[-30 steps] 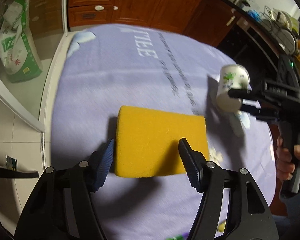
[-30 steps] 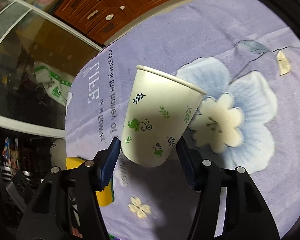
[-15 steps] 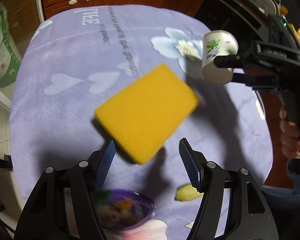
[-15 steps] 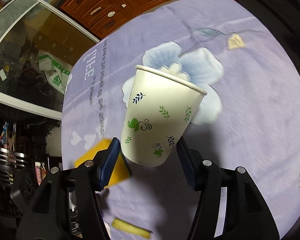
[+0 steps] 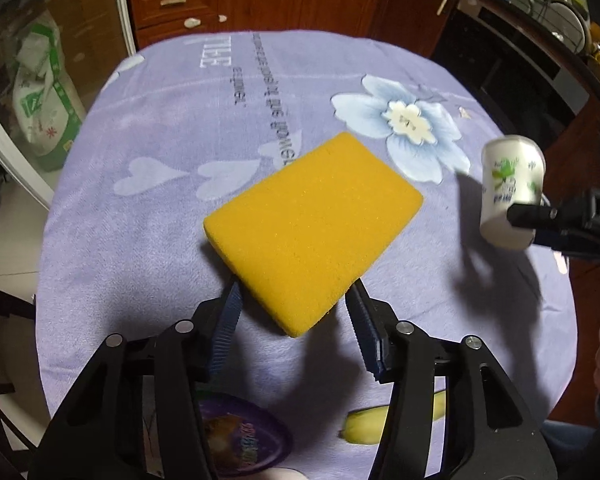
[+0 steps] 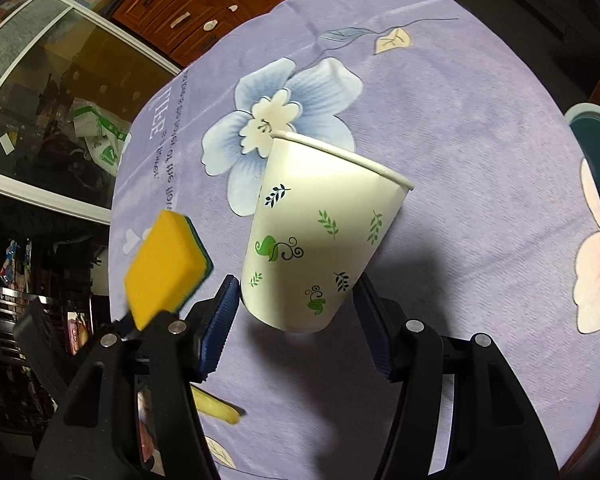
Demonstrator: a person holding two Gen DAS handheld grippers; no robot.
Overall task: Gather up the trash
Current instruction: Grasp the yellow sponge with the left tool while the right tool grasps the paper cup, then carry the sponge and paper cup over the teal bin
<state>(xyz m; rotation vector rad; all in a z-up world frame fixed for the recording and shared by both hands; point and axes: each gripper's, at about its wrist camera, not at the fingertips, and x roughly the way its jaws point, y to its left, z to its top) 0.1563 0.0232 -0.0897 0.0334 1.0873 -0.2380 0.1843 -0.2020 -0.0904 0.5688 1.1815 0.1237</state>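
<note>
Over the bench [image 5: 148,240], draped in a lilac flowered cloth [image 6: 480,128], both tools hang in the air. Largest is the yellow sponge [image 5: 312,228], green-backed, held at one corner between the closing jaws of the left hand-held gripper [image 5: 294,324]. Next, the white paper cup [image 6: 320,240] with leaf prints is clamped near its base by the right hand-held gripper [image 6: 296,320], tilted above the cloth. Smaller, a purple foil wrapper [image 5: 244,440] and a banana peel [image 5: 380,424] lie on the near edge.
</note>
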